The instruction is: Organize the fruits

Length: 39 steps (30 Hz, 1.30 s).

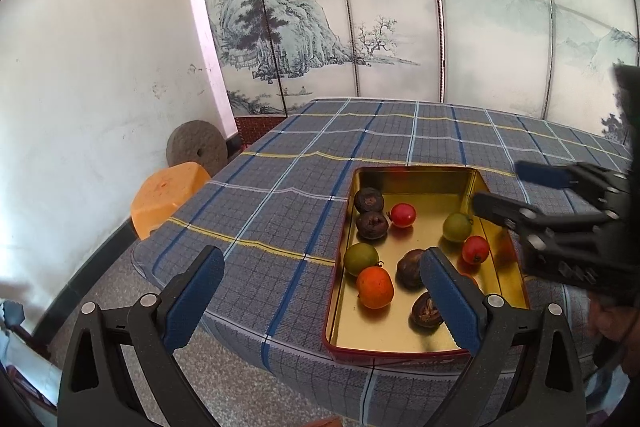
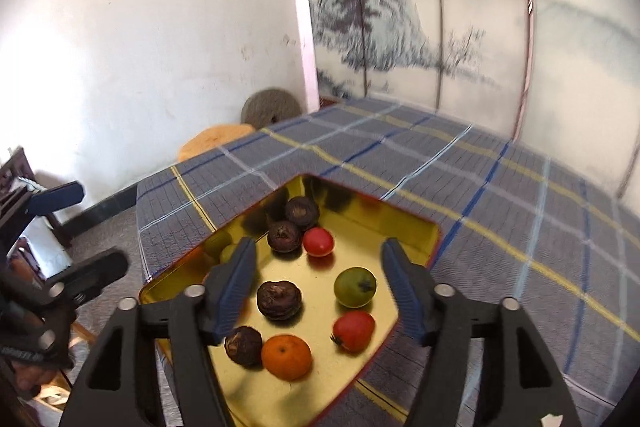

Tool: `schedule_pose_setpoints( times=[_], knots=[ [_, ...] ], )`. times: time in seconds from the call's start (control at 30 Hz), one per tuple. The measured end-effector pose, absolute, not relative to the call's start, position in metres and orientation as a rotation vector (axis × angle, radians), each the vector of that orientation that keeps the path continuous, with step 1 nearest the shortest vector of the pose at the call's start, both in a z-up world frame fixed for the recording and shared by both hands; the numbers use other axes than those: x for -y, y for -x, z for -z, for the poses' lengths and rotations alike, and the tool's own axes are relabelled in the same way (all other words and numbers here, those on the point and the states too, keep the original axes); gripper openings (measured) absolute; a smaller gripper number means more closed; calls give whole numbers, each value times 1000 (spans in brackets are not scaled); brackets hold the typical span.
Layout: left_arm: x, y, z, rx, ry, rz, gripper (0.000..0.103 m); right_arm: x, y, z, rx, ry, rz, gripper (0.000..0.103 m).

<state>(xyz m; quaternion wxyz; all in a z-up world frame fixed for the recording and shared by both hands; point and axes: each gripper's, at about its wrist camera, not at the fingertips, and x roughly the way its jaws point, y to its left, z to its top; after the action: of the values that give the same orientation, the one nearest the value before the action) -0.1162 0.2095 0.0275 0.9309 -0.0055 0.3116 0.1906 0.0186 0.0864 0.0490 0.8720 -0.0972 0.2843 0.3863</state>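
Both the left gripper (image 1: 320, 291) and right gripper (image 2: 320, 287) hover with jaws released, empty — fruits lie loose in the gold tin tray (image 1: 416, 179) at the surface's near edge, within easy reach.

Gold tin tray (image 1: 416, 177), four dark wrinkled fruits (image 1: 372, 225), two green, two red, one orange (image 1: 375, 287), scattered inside

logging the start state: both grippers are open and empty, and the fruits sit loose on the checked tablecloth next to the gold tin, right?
Not quite: the fruits lie inside the gold tin, not on the tablecloth, as the right wrist view shows. The rest holds: the left gripper and right gripper are both open and empty.
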Motion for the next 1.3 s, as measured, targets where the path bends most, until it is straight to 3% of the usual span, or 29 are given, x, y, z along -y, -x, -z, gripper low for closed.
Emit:
schedule_pose_setpoints(
  times=[0.27,1.3],
  knots=[
    [-210,129,-49,-573,55,-358,98,-46,38,-75,-421,216,-693,93],
    [-186,149,-98,-498,29,-298,103,-2,62,-92,-392,197,-650,95]
  ],
)
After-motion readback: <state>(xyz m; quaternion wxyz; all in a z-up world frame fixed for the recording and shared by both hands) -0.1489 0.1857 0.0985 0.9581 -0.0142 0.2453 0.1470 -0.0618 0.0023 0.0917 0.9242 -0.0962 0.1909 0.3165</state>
